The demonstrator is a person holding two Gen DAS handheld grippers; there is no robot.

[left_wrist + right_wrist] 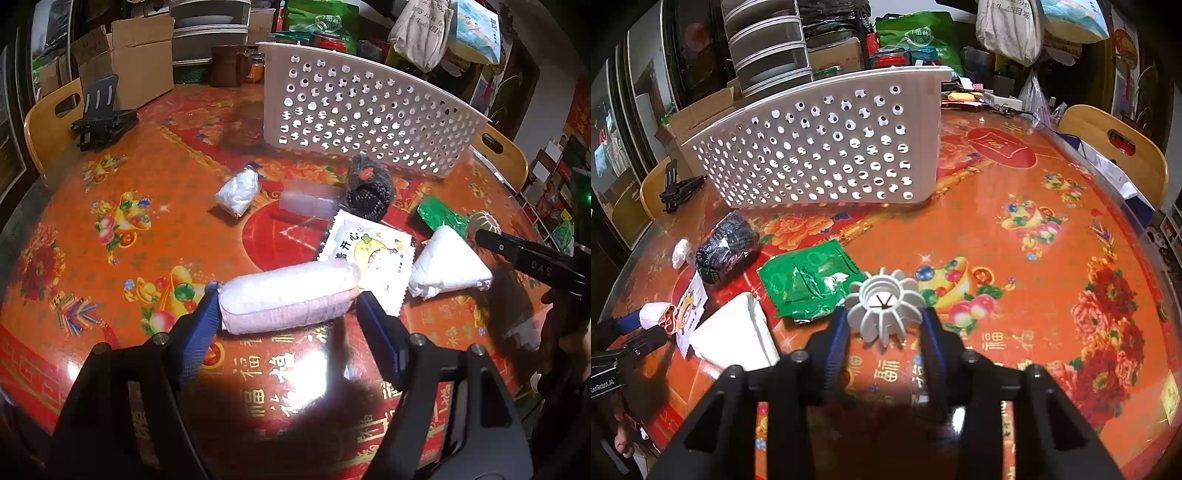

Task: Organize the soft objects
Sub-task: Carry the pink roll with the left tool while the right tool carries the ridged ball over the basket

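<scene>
Both fisheye views bend hard toward the edges, with black vignette in the corners. Overhead light strikes the glossy tablecloth [110,258] and leaves a white glare patch near the left gripper [286,299]; a smaller glint lies near the right gripper [884,314]. Dark shadow pools under both grippers. The far clutter is dim and soft, perhaps slightly out of focus. Colours run warm and saturated.

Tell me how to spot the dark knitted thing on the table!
Find the big white basket with round holes, standing on the red table. Just in front of its wall lies the dark knitted bundle, next to a clear plastic packet. It is the only black, woolly thing there, with an orange patch on top; its neighbours are white, green or see-through.
</scene>
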